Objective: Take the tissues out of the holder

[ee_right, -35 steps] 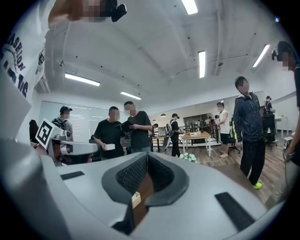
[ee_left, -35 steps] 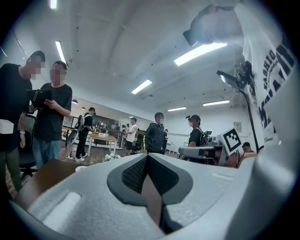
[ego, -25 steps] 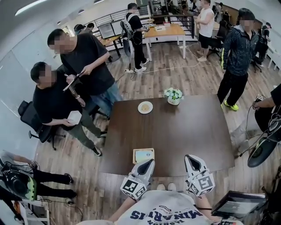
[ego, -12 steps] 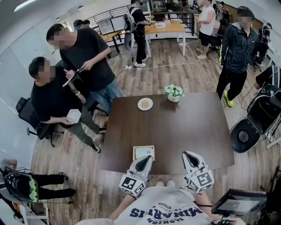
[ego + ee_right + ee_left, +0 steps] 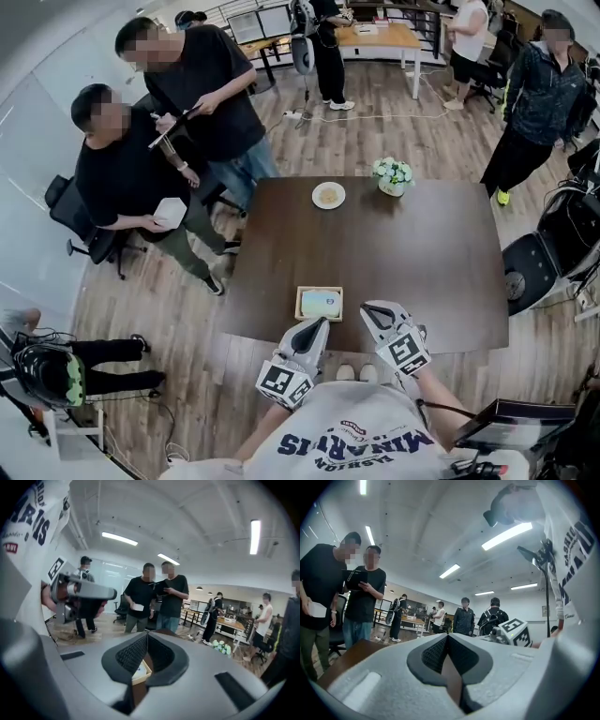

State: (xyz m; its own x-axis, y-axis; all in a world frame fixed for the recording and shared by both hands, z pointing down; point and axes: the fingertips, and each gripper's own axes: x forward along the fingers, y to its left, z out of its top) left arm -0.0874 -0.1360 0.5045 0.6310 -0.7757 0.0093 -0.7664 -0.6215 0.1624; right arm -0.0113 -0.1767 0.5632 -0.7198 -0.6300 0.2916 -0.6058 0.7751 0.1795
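A shallow wooden tissue holder (image 5: 320, 303) with a pale blue tissue pack in it sits near the front edge of the dark brown table (image 5: 422, 253). My left gripper (image 5: 318, 324) hovers just in front of the holder, its jaws shut with nothing between them. My right gripper (image 5: 368, 308) is a little to the holder's right, also shut and empty. In the right gripper view the holder's wooden corner (image 5: 140, 671) shows through the gap below the closed jaws. The left gripper view shows only its closed jaws (image 5: 447, 637), the room and the table edge.
At the table's far side stand a small plate (image 5: 328, 195) and a pot of white flowers (image 5: 393, 175). Two people (image 5: 141, 159) stand close to the table's left corner. A black chair (image 5: 530, 272) stands at its right side. Other people and desks are further back.
The head view has shifted, so the table sits higher in the picture. My right gripper has moved left, closer to the holder. Both grippers stay shut.
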